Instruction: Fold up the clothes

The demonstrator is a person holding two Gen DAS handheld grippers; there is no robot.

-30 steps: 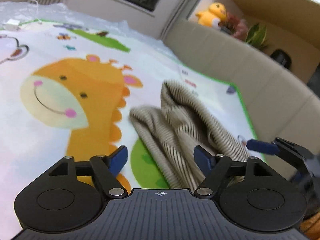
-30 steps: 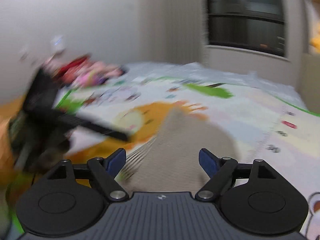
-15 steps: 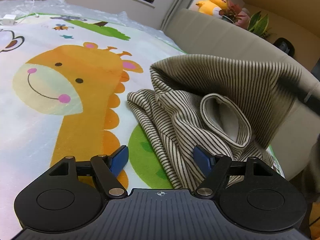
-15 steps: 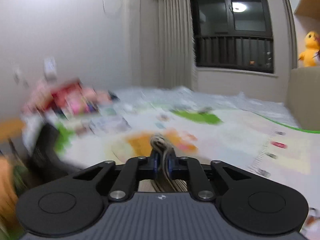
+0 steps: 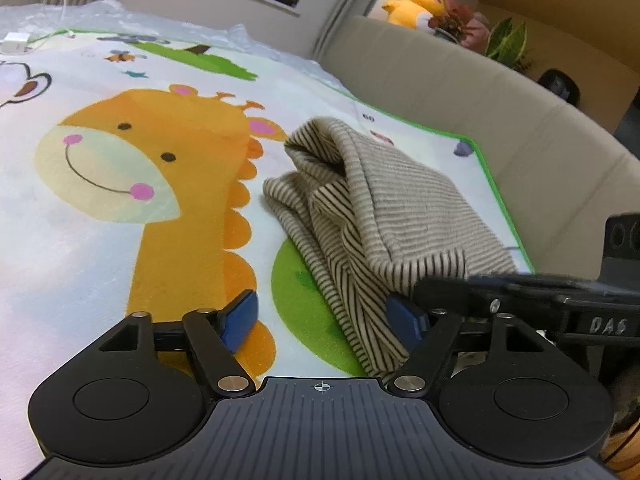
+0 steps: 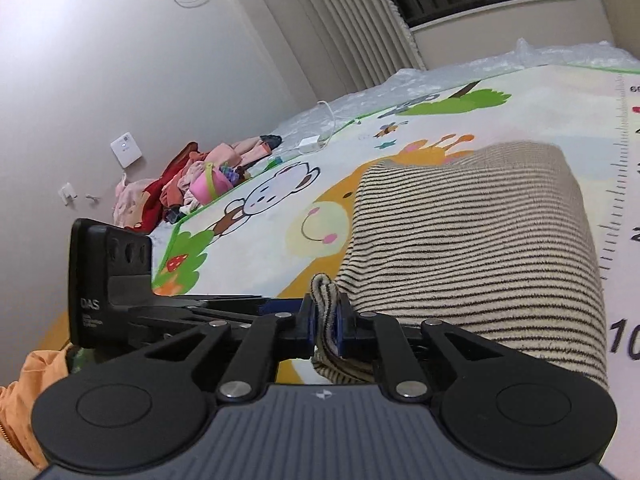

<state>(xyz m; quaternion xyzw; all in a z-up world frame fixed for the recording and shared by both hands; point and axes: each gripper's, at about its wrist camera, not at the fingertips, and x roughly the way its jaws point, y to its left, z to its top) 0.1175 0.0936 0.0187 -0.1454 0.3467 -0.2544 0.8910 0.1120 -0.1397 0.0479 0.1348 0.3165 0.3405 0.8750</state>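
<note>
A beige garment with thin dark stripes lies bunched on the right part of a giraffe-print play mat. My left gripper hovers low over the mat, its jaws opening. The garment's near edge lies between them by the right pad, unpressed. In the right wrist view my right gripper is shut on a folded edge of the striped garment, which slopes away over the mat. Each tool's black body shows at the edge of the other's view.
A beige sofa borders the mat's right edge, with a yellow plush toy and plants behind it. A pile of clothes and toys sits by the wall. A white charger lies at the mat's far edge. An orange sleeve shows.
My right gripper shut on the garment's edge, raised it high, then brought it down and rolled; the cloth now drapes lower. The left gripper stayed put, its jaws slightly wider.
</note>
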